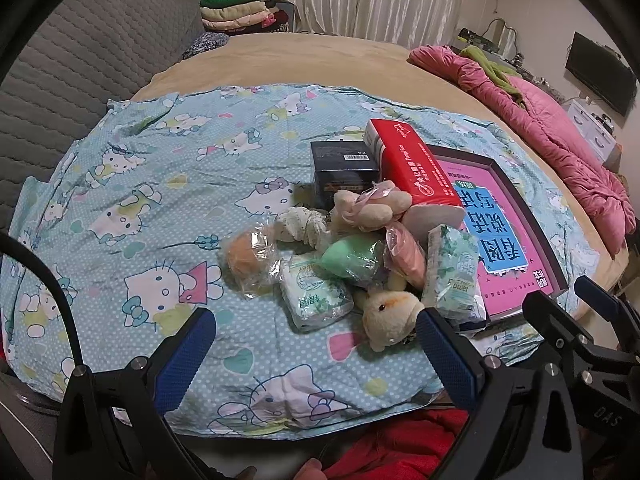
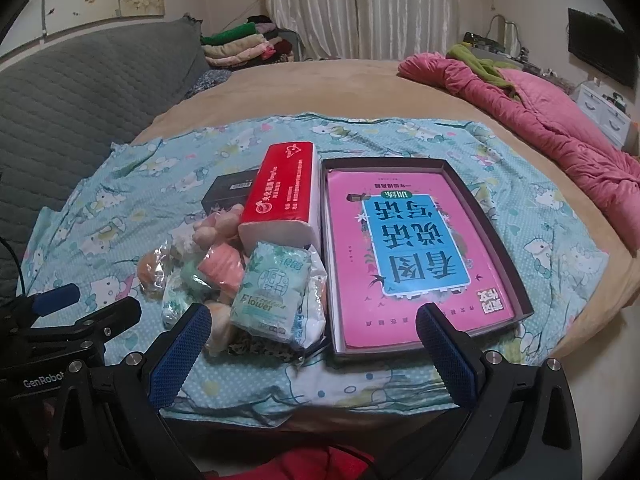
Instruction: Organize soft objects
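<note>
Left claw (image 1: 316, 344) hangs spread and empty; ahead of it a heap of plush toys (image 1: 390, 318) and tissue packs (image 1: 316, 294) lies on the bed sheet (image 1: 160, 184). They look light and squashy, so pinch mid-body. Right claw (image 2: 314, 338) is likewise spread and empty, the Flower tissue pack (image 2: 274, 294) just ahead, crinkly-wrapped, likely slippery.

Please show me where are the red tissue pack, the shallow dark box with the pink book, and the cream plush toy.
Red rectangular tissue pack (image 2: 280, 184): right wrist view, red top face.
Shallow dark cardboard box (image 2: 486, 204): right wrist view, right wall.
Cream plush toy (image 1: 390, 314): left wrist view, its head.
</note>
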### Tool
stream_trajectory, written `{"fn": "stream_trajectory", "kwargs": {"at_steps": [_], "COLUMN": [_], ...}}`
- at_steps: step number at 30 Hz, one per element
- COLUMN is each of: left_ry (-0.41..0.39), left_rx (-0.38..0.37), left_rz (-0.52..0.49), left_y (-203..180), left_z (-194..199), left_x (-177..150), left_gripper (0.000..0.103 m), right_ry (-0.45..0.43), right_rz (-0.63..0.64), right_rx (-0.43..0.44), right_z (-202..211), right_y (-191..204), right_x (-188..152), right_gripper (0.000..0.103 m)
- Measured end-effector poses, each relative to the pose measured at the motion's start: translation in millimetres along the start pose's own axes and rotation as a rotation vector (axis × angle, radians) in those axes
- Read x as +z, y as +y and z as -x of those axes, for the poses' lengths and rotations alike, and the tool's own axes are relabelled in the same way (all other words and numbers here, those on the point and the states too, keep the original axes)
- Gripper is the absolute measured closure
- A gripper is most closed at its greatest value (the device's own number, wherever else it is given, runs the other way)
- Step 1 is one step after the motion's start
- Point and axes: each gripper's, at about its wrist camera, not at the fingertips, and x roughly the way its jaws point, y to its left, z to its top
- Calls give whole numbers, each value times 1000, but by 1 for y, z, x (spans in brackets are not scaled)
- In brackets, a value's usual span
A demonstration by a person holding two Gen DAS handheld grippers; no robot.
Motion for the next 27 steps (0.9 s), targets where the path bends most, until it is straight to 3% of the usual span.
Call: {"fn": "stream_trajectory", "kwargs": {"at_steps": [27], "left_ry": [-1], "left_rx": [9], "left_rz": [4], "left_y": [1], "left_z": [-2], "left_x": [0], "left_gripper": [2], "right_ry": [4], "right_rz": [5], "right_rx": [3], "right_z": [-4], "right_y": [0], "right_x": [-2], "right_gripper": [1]}}
